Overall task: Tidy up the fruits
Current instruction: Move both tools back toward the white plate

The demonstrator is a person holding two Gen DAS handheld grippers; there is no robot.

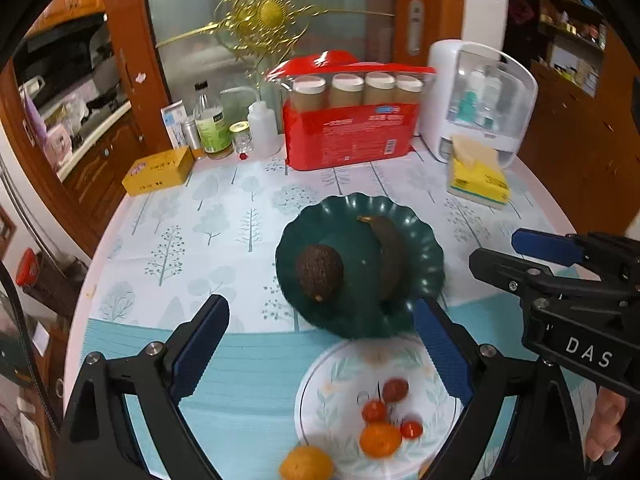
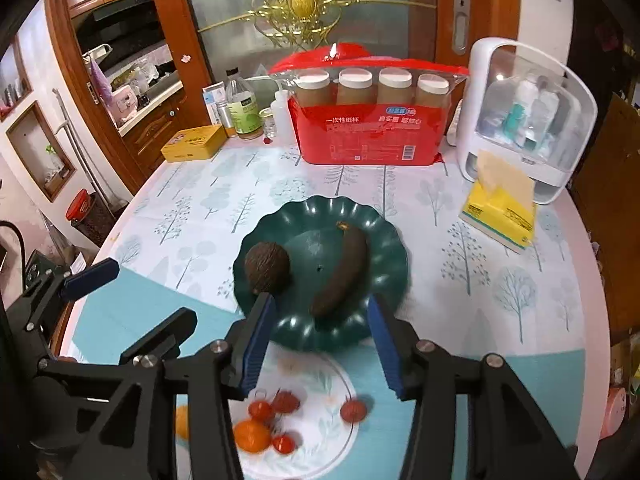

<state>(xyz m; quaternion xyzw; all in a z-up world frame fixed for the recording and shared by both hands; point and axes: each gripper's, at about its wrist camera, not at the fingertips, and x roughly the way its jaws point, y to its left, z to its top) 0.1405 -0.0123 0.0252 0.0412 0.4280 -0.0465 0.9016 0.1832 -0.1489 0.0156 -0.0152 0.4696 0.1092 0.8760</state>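
Note:
A dark green scalloped plate [image 1: 416, 236] [image 2: 384, 248] holds a brown avocado [image 1: 319, 268] [image 2: 267, 266] and a dark, overripe banana [image 1: 390, 256] [image 2: 342, 272]. In front of it a white floral plate [image 1: 320, 404] [image 2: 332, 436] holds several small red fruits [image 1: 374, 411] [image 2: 353, 411] and an orange fruit [image 1: 380, 439] [image 2: 252, 435]. Another orange fruit [image 1: 305, 463] lies on the cloth beside the white plate. My left gripper [image 1: 320, 344] is open and empty above the plates. My right gripper [image 2: 316, 336] is open and empty; it also shows in the left wrist view [image 1: 500, 252].
At the back of the round table stand a red pack of paper cups [image 1: 352, 136] [image 2: 372, 128], a white storage box [image 1: 480, 108] [image 2: 524, 120], a yellow tissue pack [image 1: 478, 176] [image 2: 500, 208], a yellow tin [image 1: 158, 170] [image 2: 194, 142] and several bottles [image 1: 212, 124].

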